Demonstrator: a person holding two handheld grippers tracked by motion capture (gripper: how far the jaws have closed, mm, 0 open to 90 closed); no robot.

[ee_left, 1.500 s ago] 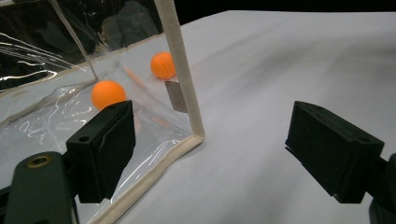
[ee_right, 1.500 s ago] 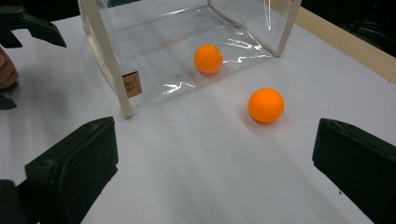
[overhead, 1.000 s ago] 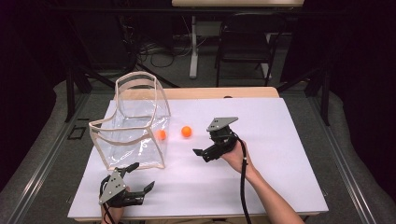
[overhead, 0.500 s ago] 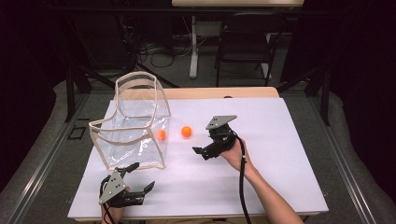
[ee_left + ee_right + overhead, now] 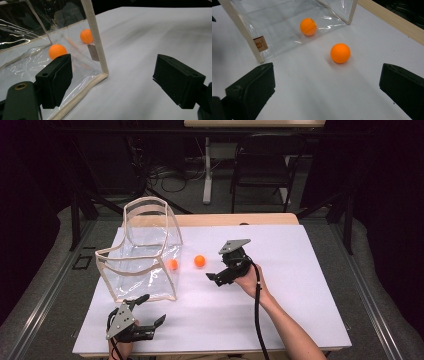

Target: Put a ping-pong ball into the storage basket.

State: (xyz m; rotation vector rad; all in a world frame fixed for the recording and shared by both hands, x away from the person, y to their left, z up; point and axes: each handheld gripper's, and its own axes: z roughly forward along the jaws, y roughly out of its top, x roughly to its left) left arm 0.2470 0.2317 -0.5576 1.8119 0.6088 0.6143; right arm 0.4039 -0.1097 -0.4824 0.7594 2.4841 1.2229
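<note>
Ball on the table: orange ball (image 5: 200, 261) lies bare on the white table (image 5: 300, 310), just outside the clear bag (image 5: 142, 262), at about 3 o'clock from the bag's right wall in the high view.
Direction from right gripper: ball sits at roughly 10 o'clock from the right gripper (image 5: 216, 278) in the high view, near but not touching; in the right gripper view it lies ahead at about 12 o'clock, between the lines of the two jaws.
Right gripper state: jaws spread wide, nothing between them.
Left gripper state: left gripper (image 5: 150, 312) also gapes, holding nothing, at the near edge of the table, about 6 o'clock from the bag.
Nearer hand: right one by a clear margin; the left is well apart from the free ball, with the bag's corner between.
Long axis: none, the ball is round, so any approach angle should serve.
Second ball: another orange ball (image 5: 173, 264) rests inside the bag against its right wall.
Look of the ball: plain matte orange, smooth, small, likely light and apt to roll if nudged.
Bag: transparent plastic with cream trim, standing open at the top.
</note>
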